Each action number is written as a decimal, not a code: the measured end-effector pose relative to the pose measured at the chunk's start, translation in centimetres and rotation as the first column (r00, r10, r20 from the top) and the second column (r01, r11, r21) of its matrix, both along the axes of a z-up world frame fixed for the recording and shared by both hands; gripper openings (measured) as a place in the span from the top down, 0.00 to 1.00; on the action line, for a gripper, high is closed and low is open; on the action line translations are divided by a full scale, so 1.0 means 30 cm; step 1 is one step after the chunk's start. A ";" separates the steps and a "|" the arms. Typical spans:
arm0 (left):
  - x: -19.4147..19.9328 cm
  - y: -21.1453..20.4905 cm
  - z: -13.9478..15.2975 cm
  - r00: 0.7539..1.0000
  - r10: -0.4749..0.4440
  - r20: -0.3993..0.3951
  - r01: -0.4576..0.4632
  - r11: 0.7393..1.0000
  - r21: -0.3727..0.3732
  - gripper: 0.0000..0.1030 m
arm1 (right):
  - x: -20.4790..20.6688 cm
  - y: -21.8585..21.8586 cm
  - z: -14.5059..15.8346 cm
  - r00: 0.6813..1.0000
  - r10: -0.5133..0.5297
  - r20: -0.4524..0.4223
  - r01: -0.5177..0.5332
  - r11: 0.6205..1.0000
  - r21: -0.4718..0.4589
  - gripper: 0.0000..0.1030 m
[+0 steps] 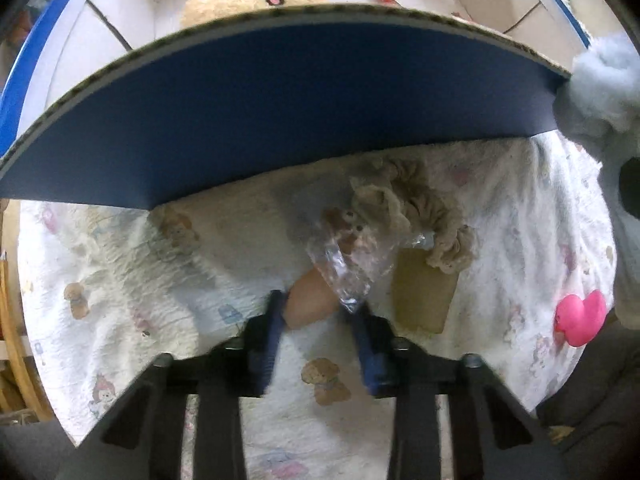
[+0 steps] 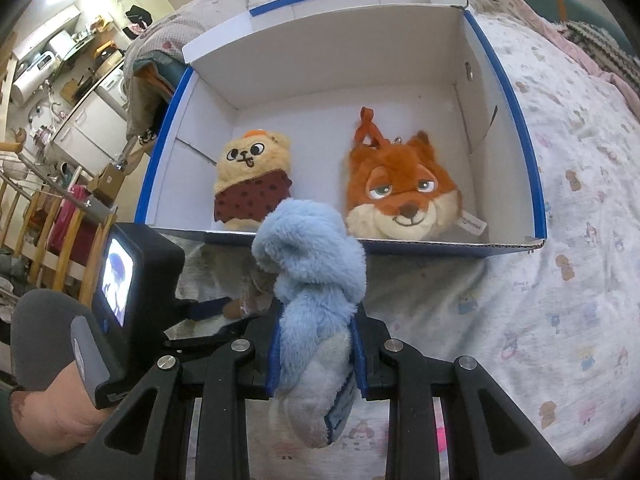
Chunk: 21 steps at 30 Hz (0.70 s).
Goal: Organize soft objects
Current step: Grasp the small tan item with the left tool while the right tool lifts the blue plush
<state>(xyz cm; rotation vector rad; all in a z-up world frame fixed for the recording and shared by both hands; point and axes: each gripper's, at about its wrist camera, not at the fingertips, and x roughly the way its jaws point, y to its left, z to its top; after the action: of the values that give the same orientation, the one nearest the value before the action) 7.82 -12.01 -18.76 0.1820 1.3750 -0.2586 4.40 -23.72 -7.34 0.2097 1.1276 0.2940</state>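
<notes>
1. Done: bear toy and fox toy lie in box.
2. Right gripper clenched on blue plush, at box's near edge.
3. Left gripper grips wrapped toy over bedspread; pink duck left.

Under me: bed w/ white quilted bedspread, small cartoon prints all over. At 12 o'clock, bedding heaped in folds. At 10 o'clock, kitchen area w/ white cabinets, cluttered counter, cream wall, bright light top corner. At 9 o'clock, wooden railing. Dim at frame edges.
</notes>
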 end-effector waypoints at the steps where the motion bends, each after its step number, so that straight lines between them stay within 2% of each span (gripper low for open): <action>1: -0.001 0.003 0.004 1.000 0.006 -0.003 -0.006 1.000 -0.016 0.94 | -0.001 0.001 0.001 1.000 0.001 0.000 -0.001 1.000 -0.001 0.71; 5: -0.004 0.052 0.032 0.999 0.033 -0.019 -0.034 0.997 -0.074 0.96 | 0.003 0.001 -0.009 1.000 -0.003 -0.017 0.003 1.000 0.016 0.71; 13: -0.065 0.130 0.101 0.996 0.088 -0.004 -0.088 0.990 -0.113 0.96 | 0.000 -0.002 -0.011 1.000 -0.006 -0.025 0.006 1.000 0.016 0.71; 21: -0.131 0.209 0.264 0.984 0.131 0.118 -0.117 0.986 -0.120 0.96 | -0.025 0.014 0.006 1.000 0.016 -0.001 -0.016 1.000 0.020 0.71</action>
<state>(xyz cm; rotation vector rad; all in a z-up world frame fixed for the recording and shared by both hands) 3.90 -5.75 -10.83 0.0175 1.2383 -0.2161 3.64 -23.28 -7.16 0.2187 1.1280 0.3196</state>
